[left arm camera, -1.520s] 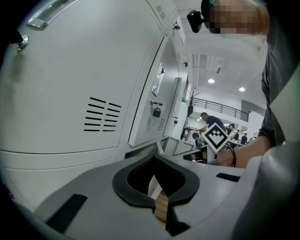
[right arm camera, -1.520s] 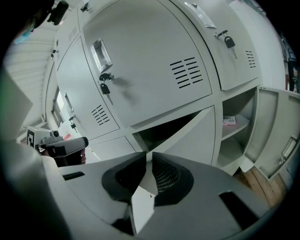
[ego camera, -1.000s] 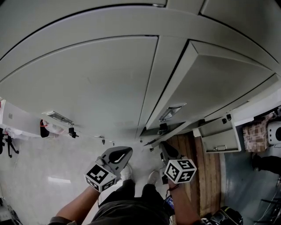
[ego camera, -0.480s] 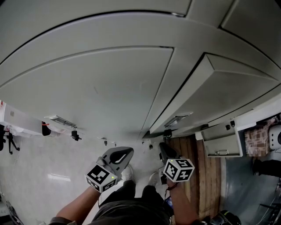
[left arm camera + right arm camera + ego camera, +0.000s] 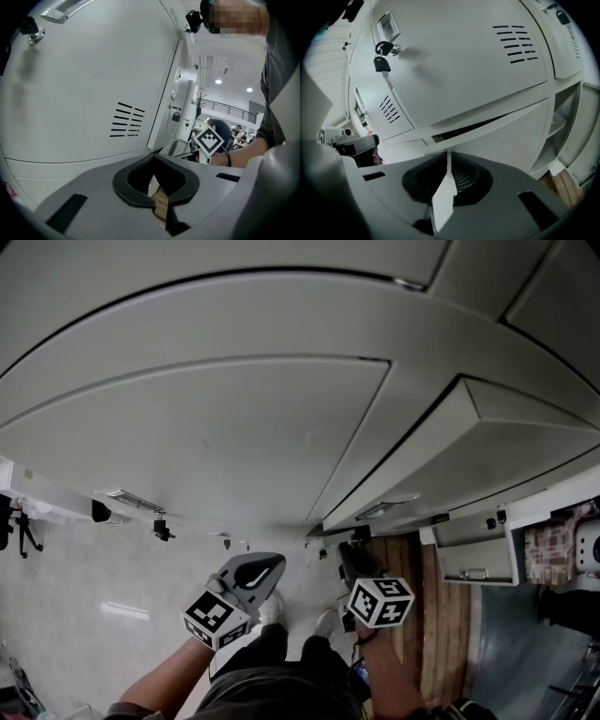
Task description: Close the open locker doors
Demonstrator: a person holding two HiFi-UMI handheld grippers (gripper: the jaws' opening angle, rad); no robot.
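Locker door [image 5: 469, 451] stands ajar at 2 o'clock in the head view, its free edge swung out from the row. A smaller door [image 5: 478, 561] hangs open at 4 o'clock. The right gripper [image 5: 354, 561] sits low beneath the ajar door, jaws pressed together on nothing, probably to serve as a blunt pusher. From its own view a dark gap [image 5: 473, 125] runs along the door's edge at 12 o'clock. The left gripper [image 5: 255, 573], jaws also together and empty, faces a closed door [image 5: 84, 93] and seems parked clear. Bare floor [image 5: 122, 577] at 9 o'clock gives stepping room.
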